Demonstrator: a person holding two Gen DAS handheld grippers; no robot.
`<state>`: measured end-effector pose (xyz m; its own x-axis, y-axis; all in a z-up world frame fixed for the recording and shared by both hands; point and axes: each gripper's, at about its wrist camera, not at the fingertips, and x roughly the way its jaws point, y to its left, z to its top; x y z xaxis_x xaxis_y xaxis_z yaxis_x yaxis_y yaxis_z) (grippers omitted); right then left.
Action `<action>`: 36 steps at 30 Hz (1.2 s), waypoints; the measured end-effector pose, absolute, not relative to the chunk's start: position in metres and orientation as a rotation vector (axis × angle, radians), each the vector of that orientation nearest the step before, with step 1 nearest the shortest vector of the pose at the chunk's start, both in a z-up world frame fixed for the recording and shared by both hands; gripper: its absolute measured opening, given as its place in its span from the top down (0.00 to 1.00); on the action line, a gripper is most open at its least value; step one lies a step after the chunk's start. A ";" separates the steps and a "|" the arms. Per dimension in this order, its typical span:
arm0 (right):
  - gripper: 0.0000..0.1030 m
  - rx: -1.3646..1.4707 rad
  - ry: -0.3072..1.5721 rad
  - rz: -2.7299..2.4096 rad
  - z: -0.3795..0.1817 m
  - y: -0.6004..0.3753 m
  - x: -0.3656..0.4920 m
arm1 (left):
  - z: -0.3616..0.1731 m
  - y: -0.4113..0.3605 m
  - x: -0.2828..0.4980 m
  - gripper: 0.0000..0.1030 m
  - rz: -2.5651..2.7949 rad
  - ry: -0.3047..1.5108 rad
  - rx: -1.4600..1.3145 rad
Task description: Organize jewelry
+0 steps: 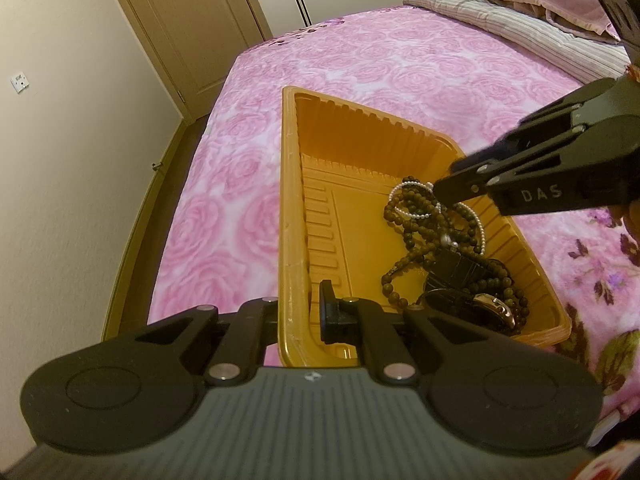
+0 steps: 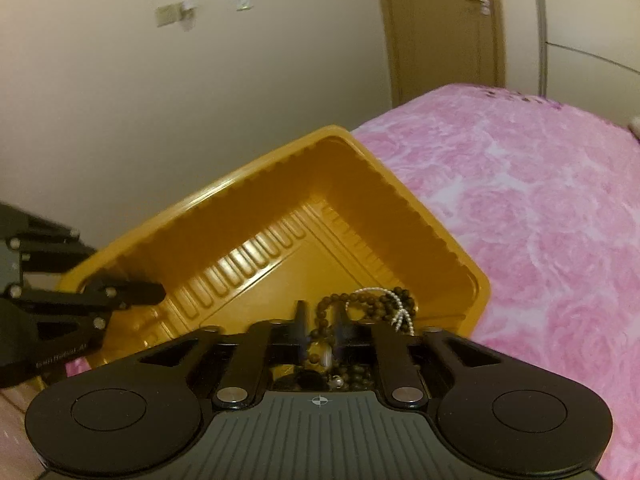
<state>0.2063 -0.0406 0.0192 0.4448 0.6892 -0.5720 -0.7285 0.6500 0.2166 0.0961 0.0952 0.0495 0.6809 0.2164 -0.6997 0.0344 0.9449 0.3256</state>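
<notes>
inside one tray (image 1: 290, 216), two bead strands (image 1: 424, 220)

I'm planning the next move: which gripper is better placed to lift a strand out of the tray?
Right. The right gripper is already at the pearl strand and brown beads. The left gripper straddles the orange tray wall, steadying it.

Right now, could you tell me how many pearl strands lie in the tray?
1: a white pearl strand tangled among brown beads in the orange tray; more may be hidden.

Left gripper (image 1: 298, 312) clamped shut; right gripper (image 2: 320, 330) narrowly parted.
</notes>
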 end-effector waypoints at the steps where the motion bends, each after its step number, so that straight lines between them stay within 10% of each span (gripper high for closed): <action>1: 0.40 -0.054 0.672 0.870 0.020 -0.043 0.206 | 0.049 0.095 0.096 0.93 0.105 0.819 0.327; 36: 0.39 0.222 0.775 0.471 -0.010 -0.199 0.161 | 0.038 0.151 0.087 0.92 0.061 0.803 0.010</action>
